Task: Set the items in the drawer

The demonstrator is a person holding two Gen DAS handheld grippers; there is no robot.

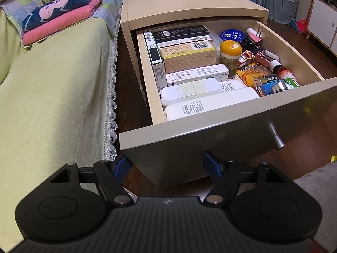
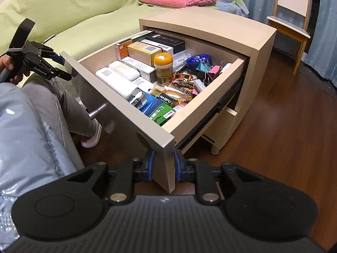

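The drawer (image 1: pixel 210 126) is pulled well out of the bedside cabinet (image 1: pixel 189 4), so its long axis runs from the cabinet at the top of the left wrist view down toward the lower middle, front panel nearest the camera with the metal knob (image 1: pixel 276 140) sticking out at the right. It's packed pretty full: two white remotes (image 1: pixel 208 103) are laid side by side along the front, medicine boxes (image 1: pixel 187 57) are stacked at the back left, and a jar with an orange lid (image 1: pixel 230 47) is stood upright in the middle. "NANFU" can be read on the battery pack (image 2: pixel 166 100) near the front right corner; the other print on the boxes is too small to make out. A blue tin (image 1: pixel 231 34) and binder clips (image 1: pixel 256 34) are crammed in at the back right. In the right wrist view the right gripper (image 2: pixel 163 164) is seen clamped on the front panel's near corner, blue pads pressed on both faces. The left gripper (image 1: pixel 166 162) is held at the panel's other corner with its fingers spread apart, the panel sitting between them. "CenRobot.AI" is printed on it, visible at the left edge of the right wrist view. Folded towels (image 1: pixel 61 14) are piled on the green bed at upper left.
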